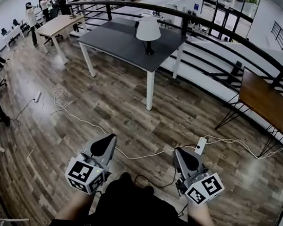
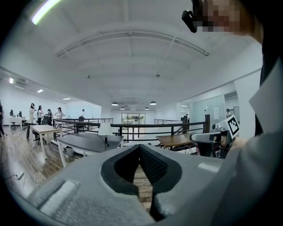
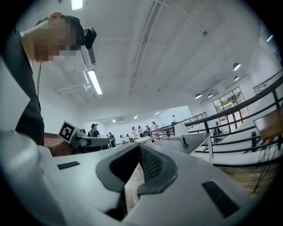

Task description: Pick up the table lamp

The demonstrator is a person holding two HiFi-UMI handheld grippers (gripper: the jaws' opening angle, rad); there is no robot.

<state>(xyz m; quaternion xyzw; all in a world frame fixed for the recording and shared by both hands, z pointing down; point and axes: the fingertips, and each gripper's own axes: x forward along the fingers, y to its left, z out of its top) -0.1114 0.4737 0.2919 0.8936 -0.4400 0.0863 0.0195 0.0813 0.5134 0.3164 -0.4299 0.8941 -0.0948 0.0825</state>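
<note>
**Lamp far off, both grippers closed and empty**

The table lamp (image 1: 148, 31), with a white conical shade on a thin dark stem and base, stands upright on the dark grey table with white legs (image 1: 114, 44), upper centre of the head view. Its long axis is vertical.

The left gripper (image 1: 108, 138) and the right gripper (image 1: 179, 153) sit low in the frame, over the wooden plank floor (image 1: 132, 103), well apart from the table. Both have their jaw tips together with nothing between them; each gripper view confirms this.

The lamp lies straight up-frame, between the two grippers and somewhat closer to the left one's side. In the left gripper view it shows small, left of the jaw line (image 2: 105, 129); in the right gripper view, right of it (image 3: 180, 130).

Judgement: approach not begun. The stem looks the likely grasp point, though it is too small here to be sure. A thin white cable (image 1: 141, 156) crosses the floor just ahead.
</note>
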